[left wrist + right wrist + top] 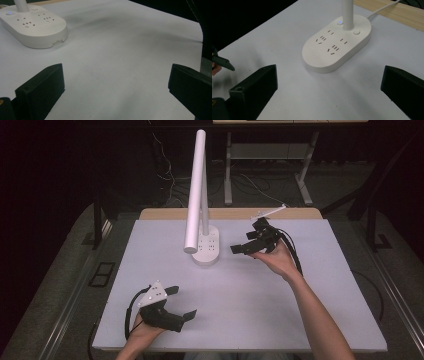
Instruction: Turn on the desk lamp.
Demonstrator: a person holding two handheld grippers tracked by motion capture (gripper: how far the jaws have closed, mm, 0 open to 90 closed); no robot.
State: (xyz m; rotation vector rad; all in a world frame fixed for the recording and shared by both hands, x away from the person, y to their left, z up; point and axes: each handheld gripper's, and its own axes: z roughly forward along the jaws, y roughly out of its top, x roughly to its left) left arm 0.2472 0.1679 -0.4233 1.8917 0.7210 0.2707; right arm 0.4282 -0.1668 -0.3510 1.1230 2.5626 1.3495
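Lamp base (pixel 337 47) just ahead of right gripper (pixel 329 82).

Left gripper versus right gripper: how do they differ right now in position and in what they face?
The left gripper sits near the table's front edge; the right gripper is held farther back, just right of the lamp base. The left carries a grey three-cornered plate; none is plain on the right. In its own view the right faces the base squarely; the left has it off to one corner. Both are open, holding nothing.
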